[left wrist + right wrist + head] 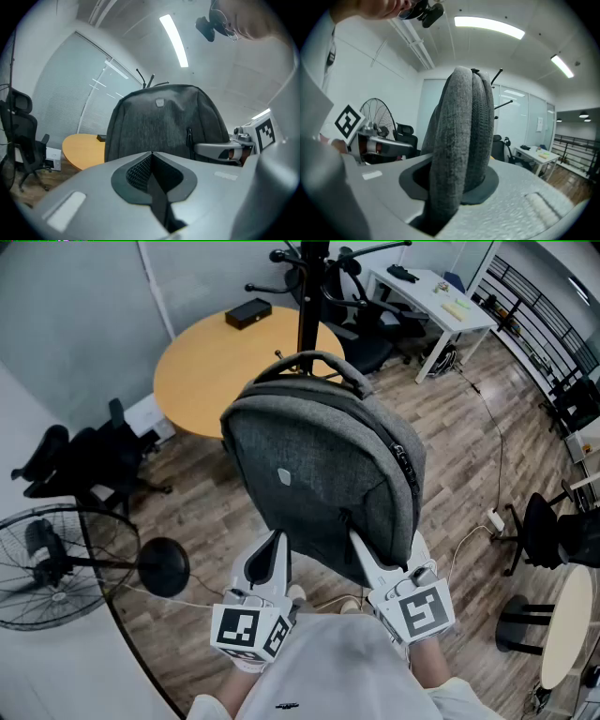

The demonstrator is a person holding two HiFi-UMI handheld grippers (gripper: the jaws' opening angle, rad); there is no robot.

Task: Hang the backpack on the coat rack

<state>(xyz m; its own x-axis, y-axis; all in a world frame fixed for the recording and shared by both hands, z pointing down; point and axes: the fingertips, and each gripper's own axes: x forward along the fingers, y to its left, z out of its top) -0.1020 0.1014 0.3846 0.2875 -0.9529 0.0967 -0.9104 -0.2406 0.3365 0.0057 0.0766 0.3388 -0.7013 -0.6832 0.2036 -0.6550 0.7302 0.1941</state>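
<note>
Round wooden counter (202,371) beyond, black coat rack (308,296) by its right edge, grey backpack (319,474) held upright in the air before the rack, left tool (275,545) pinching its thin bottom strap, right tool (359,545) clamped on its padded side.

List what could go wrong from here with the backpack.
1. The left gripper pinches only a thin strip of the backpack; it could slip out.
2. It and the right gripper hold the bottom end, so the top handle may sway and miss the coat rack.
</note>
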